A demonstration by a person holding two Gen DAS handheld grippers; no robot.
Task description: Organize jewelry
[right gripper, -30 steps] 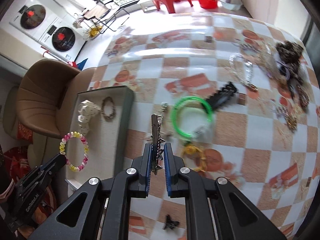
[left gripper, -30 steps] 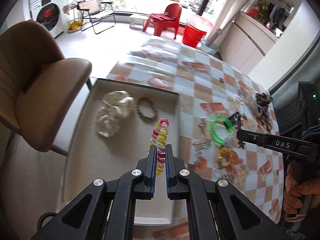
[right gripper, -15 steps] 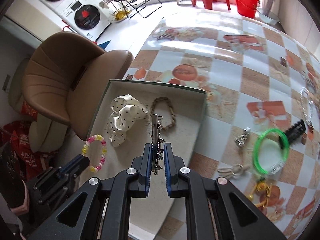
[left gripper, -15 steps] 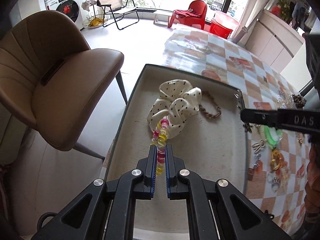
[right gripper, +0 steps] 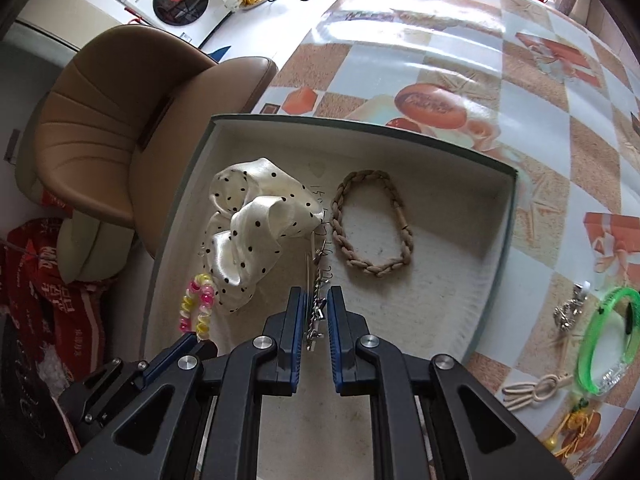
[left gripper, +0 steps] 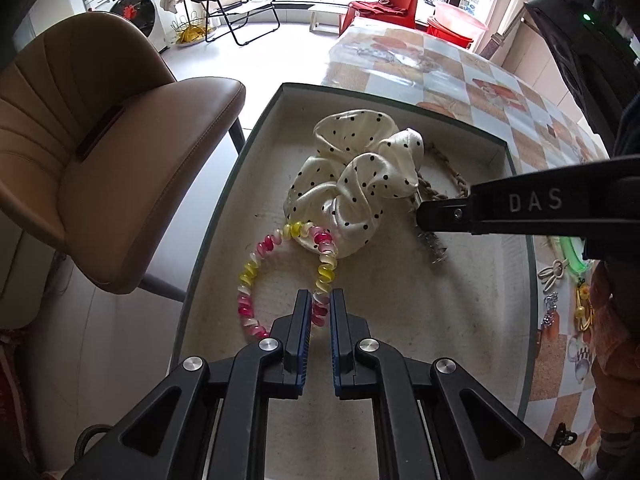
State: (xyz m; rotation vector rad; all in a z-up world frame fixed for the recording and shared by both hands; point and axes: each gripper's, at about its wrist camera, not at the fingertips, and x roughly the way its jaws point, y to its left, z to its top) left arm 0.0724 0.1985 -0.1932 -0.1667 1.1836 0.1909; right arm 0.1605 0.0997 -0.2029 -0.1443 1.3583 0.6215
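Both grippers hang low over a shallow beige tray (left gripper: 400,320) (right gripper: 460,264). My left gripper (left gripper: 320,308) has its jaws slightly parted around a pink, yellow and white spiral hair tie (left gripper: 276,264), which lies on the tray floor against a white polka-dot scrunchie (left gripper: 356,176). My right gripper (right gripper: 316,312) has its jaws slightly parted around a silver metal hair clip (right gripper: 316,276), which rests on the tray beside the scrunchie (right gripper: 256,220). A braided tan bracelet (right gripper: 372,224) lies in the tray to the right.
A brown chair (left gripper: 100,160) stands left of the tray. On the checkered tablecloth (right gripper: 480,60) right of the tray lie a green bangle (right gripper: 608,340), a silver charm (right gripper: 568,312), a cream knotted tie (right gripper: 536,392) and a yellow piece (right gripper: 572,428).
Both grippers came down into the tray. The spiral hair tie now lies flat on the tray and the clip rests there; both pairs of jaws have parted a little.
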